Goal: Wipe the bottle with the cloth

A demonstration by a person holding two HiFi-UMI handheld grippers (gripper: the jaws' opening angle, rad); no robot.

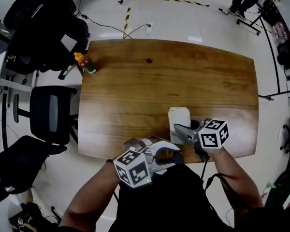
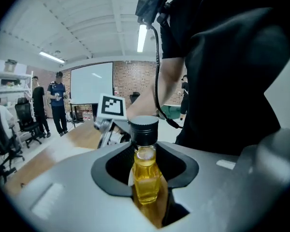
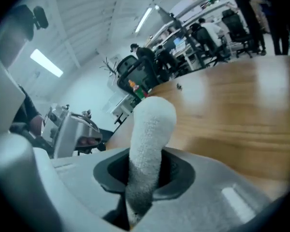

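A small glass bottle (image 2: 146, 175) of yellow liquid with a black cap (image 2: 144, 127) stands upright between the jaws of my left gripper (image 2: 145, 166), which is shut on it. In the head view the left gripper (image 1: 167, 154) hangs just off the table's near edge, close to the person's body. My right gripper (image 3: 145, 178) is shut on a folded white cloth (image 3: 149, 139). The cloth (image 1: 179, 121) sticks up over the near part of the table, just beyond the right gripper (image 1: 182, 131). The two grippers are close together, bottle and cloth a little apart.
The wooden table (image 1: 169, 81) fills the middle. A second bottle (image 1: 85, 63) with an orange cap stands at its far left corner. Black office chairs (image 1: 48, 112) stand to the left. People (image 2: 57, 100) stand in the room beyond.
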